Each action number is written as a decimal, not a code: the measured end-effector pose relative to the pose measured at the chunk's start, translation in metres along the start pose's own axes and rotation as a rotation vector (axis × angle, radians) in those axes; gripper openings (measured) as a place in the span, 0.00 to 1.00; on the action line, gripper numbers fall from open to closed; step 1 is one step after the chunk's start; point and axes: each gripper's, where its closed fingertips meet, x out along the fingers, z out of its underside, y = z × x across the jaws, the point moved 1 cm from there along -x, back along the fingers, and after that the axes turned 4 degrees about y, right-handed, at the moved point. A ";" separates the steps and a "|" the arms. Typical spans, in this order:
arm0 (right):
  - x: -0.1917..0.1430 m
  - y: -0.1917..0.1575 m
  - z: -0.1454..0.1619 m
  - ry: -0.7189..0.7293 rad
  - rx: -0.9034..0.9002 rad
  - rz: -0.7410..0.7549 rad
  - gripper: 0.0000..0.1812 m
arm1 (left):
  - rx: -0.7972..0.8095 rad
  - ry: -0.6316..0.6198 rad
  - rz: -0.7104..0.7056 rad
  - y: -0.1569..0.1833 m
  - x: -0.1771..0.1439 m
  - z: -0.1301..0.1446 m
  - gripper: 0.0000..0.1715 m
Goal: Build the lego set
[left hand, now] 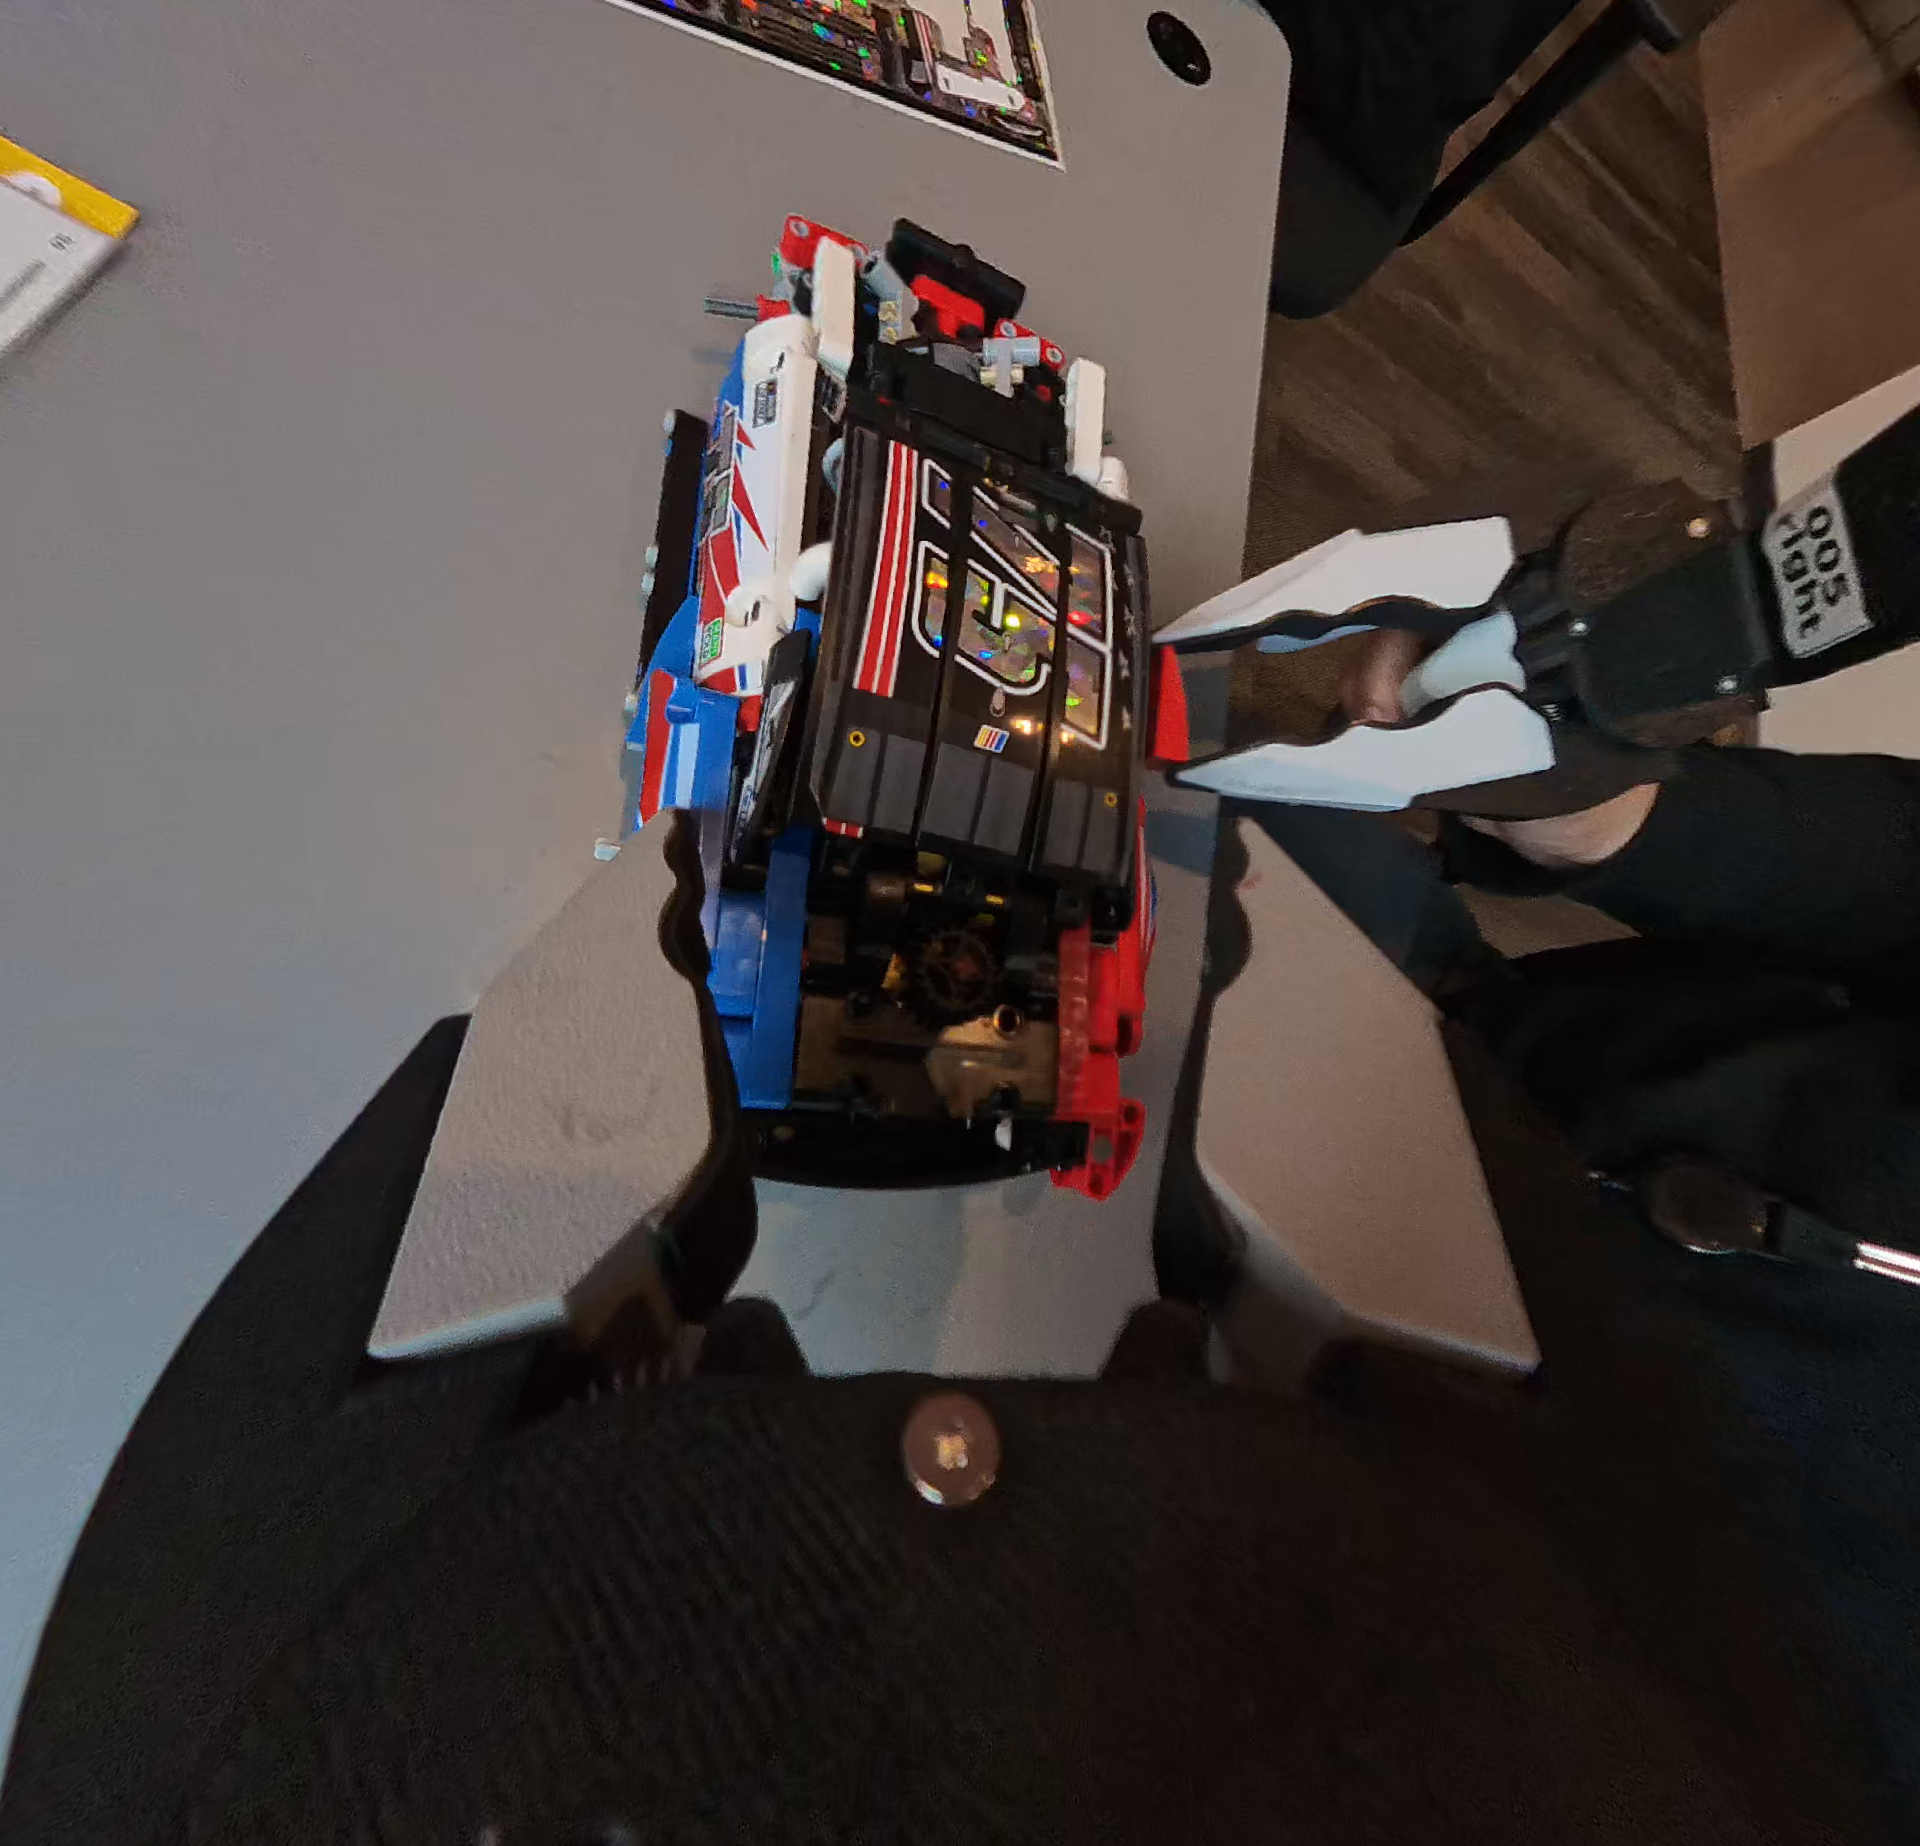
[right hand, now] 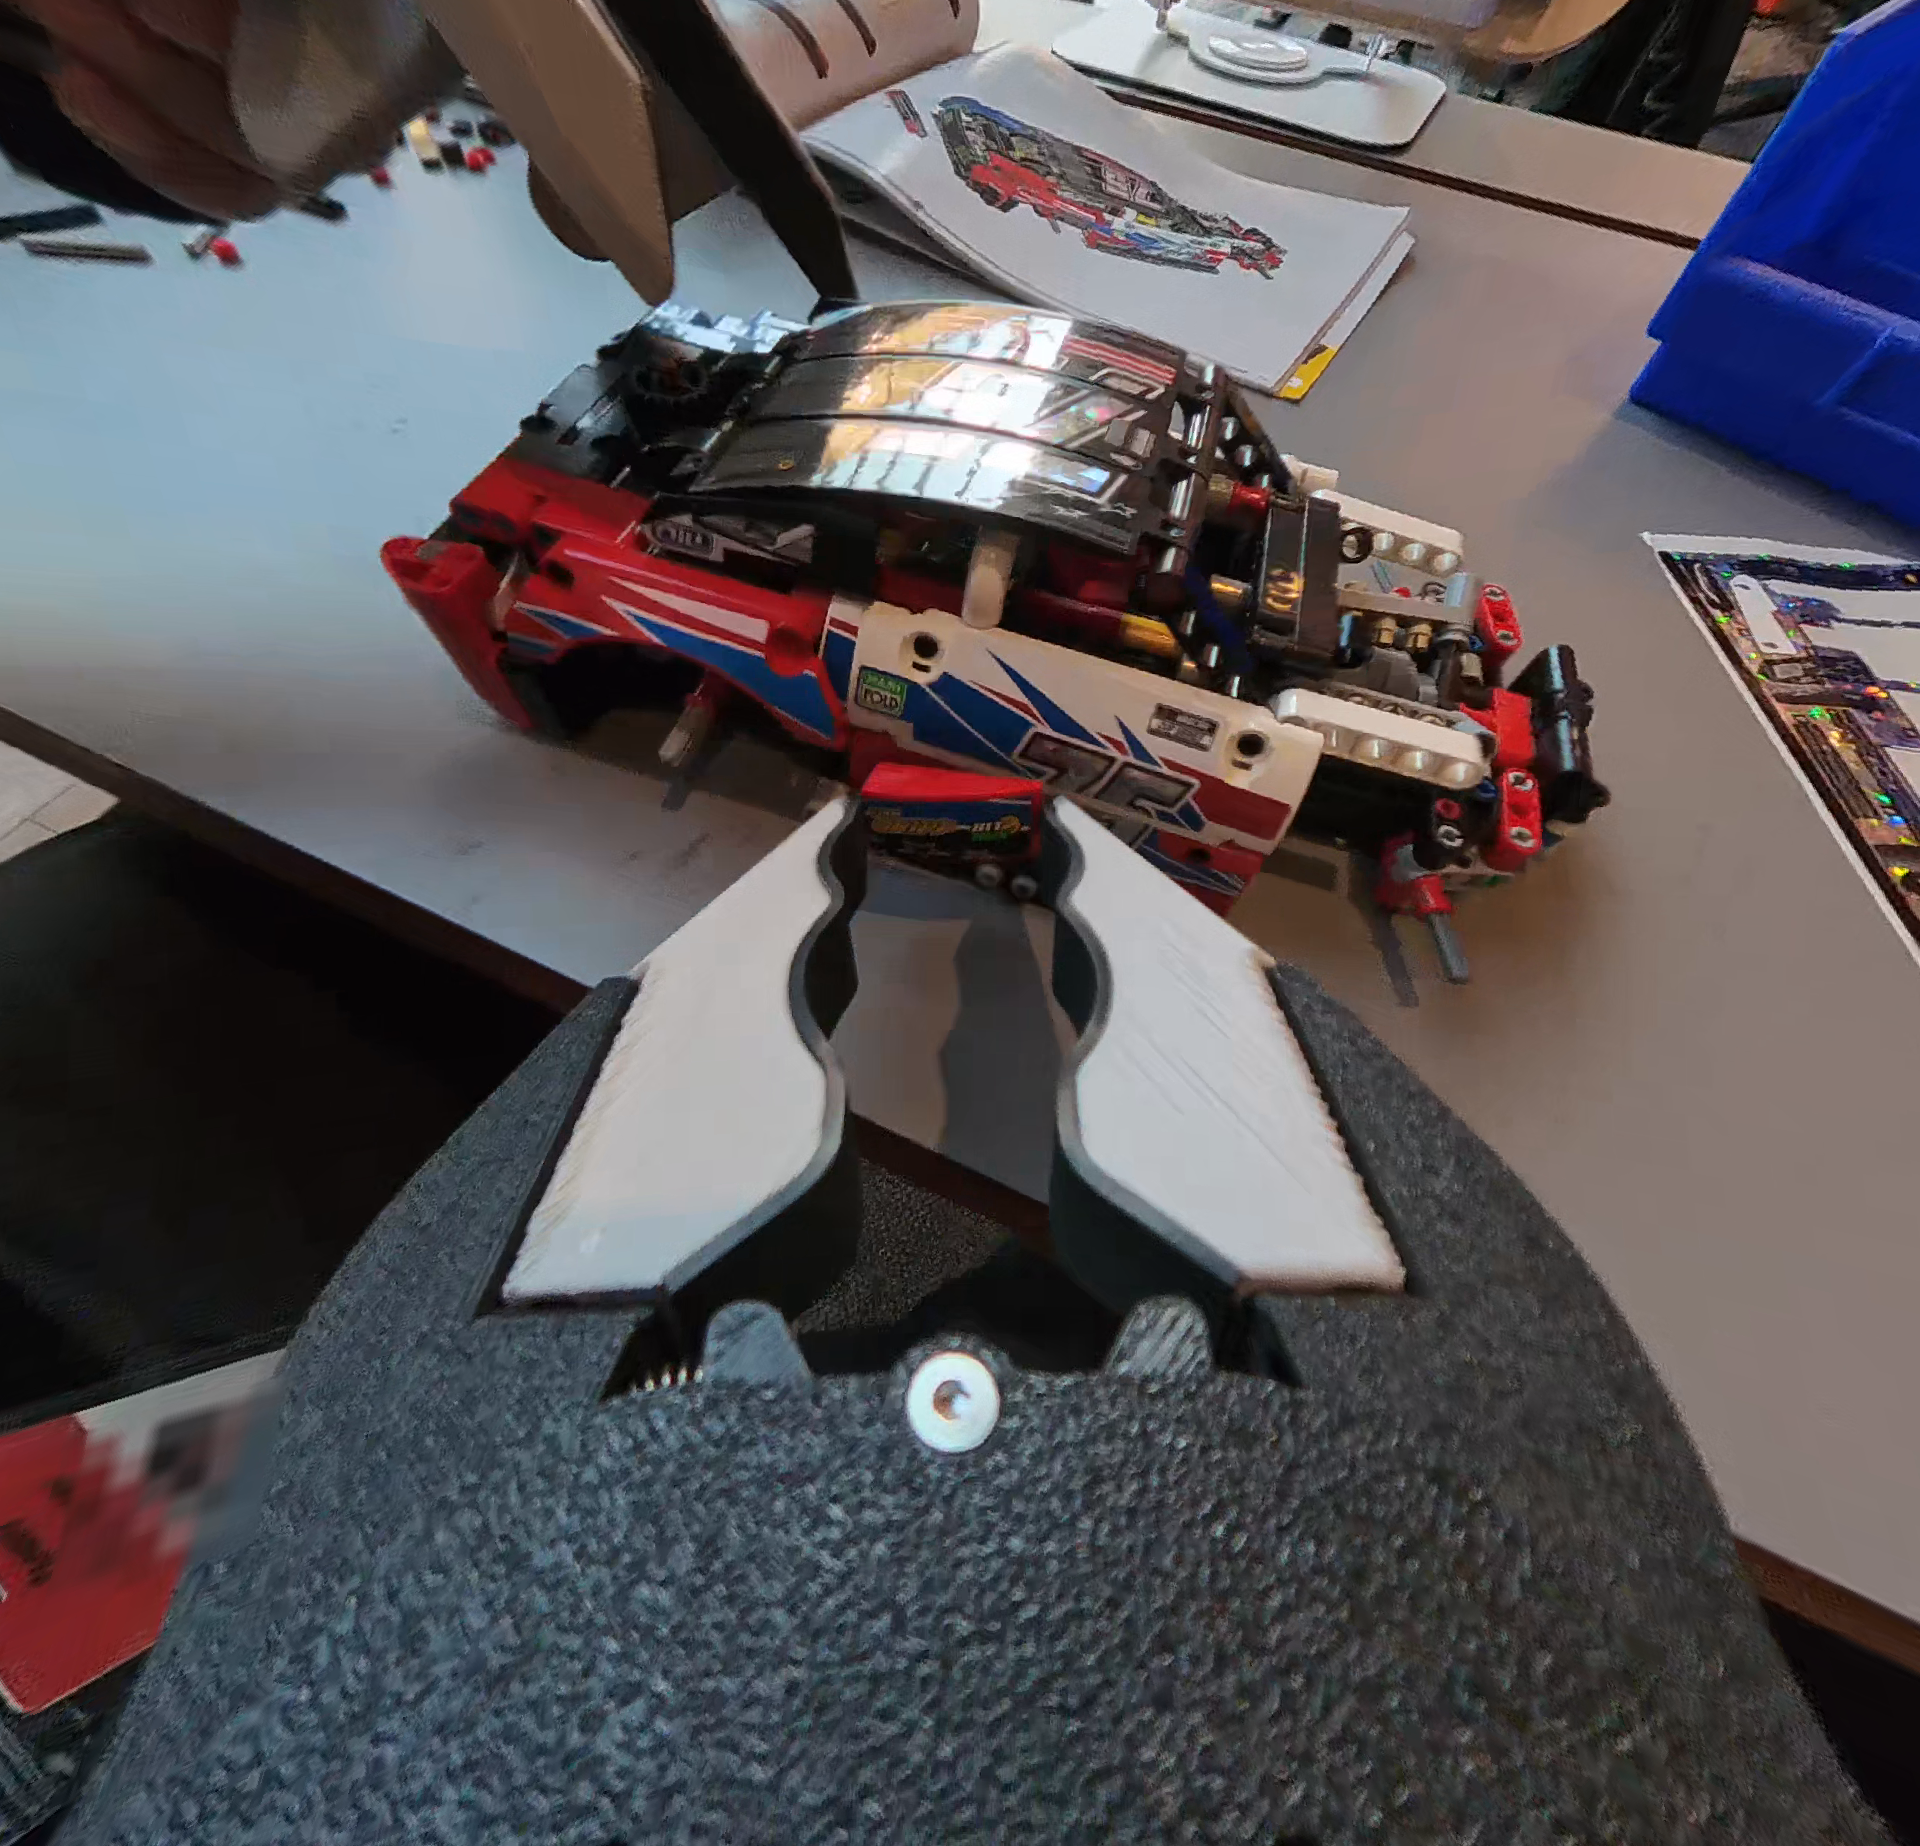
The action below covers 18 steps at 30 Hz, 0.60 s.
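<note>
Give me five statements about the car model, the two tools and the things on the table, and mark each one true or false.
1. The right tool grips a small red stickered panel piece. True.
2. The red, white and blue brick-built race car already has all four wheels. False: the wheel arches are empty.
3. The left tool straddles the car's rear end. True.
4. The open instruction booklet lies under the car. False: it lies beyond it on the grey table.
5. The blue plastic bin sits at the right. True.
</note>
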 end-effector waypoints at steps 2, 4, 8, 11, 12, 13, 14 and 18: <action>-0.003 -0.001 0.003 0.002 0.014 0.013 0.19 | 0.009 -0.003 0.006 0.010 -0.003 0.007 0.53; -0.007 -0.002 0.005 0.020 0.032 0.019 0.18 | 0.044 0.026 -0.040 0.014 -0.009 0.011 0.52; -0.021 -0.007 0.001 0.095 0.060 0.012 0.19 | 0.124 0.126 -0.125 0.030 -0.028 0.012 0.46; -0.035 -0.018 -0.008 0.152 0.005 0.001 0.19 | 0.188 0.189 -0.054 0.069 -0.027 0.013 0.31; -0.040 -0.020 -0.011 0.167 -0.035 0.011 0.19 | 0.196 0.173 -0.037 0.079 -0.021 0.016 0.30; -0.043 -0.022 -0.012 0.175 -0.069 0.021 0.19 | 0.196 0.152 -0.016 0.087 -0.015 0.020 0.30; -0.045 -0.023 -0.013 0.175 -0.093 0.031 0.19 | 0.196 0.136 0.004 0.094 -0.008 0.024 0.30; -0.040 -0.021 -0.005 0.123 -0.027 0.065 0.19 | 0.194 0.129 -0.088 0.079 -0.002 0.021 0.31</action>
